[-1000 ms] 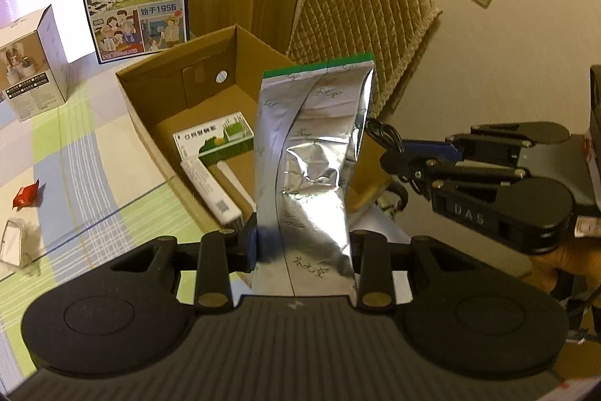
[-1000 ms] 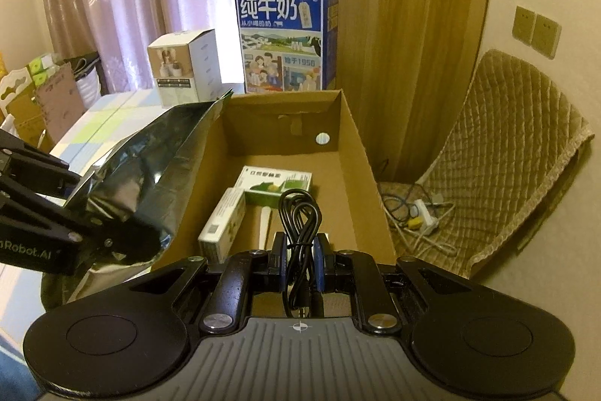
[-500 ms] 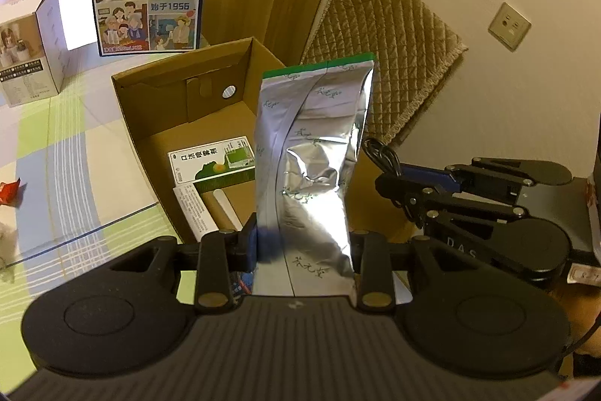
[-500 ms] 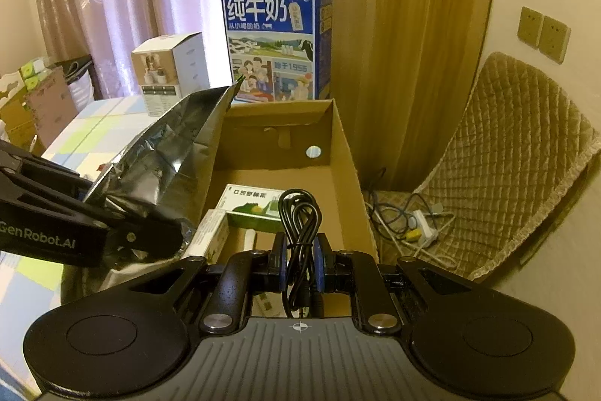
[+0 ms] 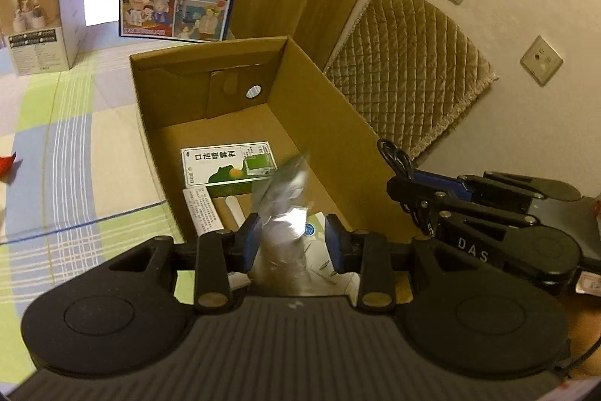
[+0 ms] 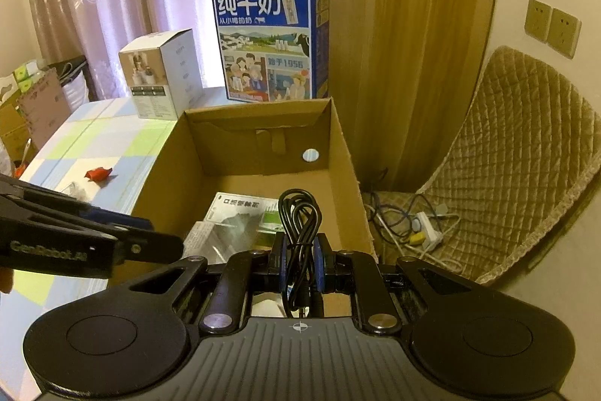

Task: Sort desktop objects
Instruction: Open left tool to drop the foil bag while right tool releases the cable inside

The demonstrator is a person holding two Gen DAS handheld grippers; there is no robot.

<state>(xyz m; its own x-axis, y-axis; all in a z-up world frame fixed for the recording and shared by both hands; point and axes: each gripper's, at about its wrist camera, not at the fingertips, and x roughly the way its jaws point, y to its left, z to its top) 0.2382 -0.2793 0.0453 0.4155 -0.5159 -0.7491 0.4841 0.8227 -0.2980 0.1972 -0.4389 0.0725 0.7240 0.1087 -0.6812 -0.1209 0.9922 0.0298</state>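
Step in hand: depositing items into the cardboard box (image 5: 338, 123). The left tool (image 5: 293, 243) hangs over the box's near end with its jaws spread. A silver foil pouch (image 5: 280, 213) shows as a blur between them, touching neither pad clearly. Judgement: it is released and dropping into the box.

The right tool (image 6: 300, 262) is clenched on a coiled black cable (image 6: 298, 213), with the loops standing up from the jaws. In the left wrist view this tool sits at 3 o'clock, outside the box's right wall.

Box contents visible: a green-and-white carton (image 5: 229, 168) lying flat at the centre, and a narrow white carton (image 5: 201, 209) at its 7 o'clock. A red wrapper (image 6: 98, 173) lies on the desk (image 6: 94, 153) at 9 o'clock of the box, apart from it.

Next move, as a judgement:
1. Withdraw the left tool clear of the box.
2. Carry the right tool over the right wall.
3. Lower the cable above free floor, then spread the jaws.

Loose loops may snag a pad.
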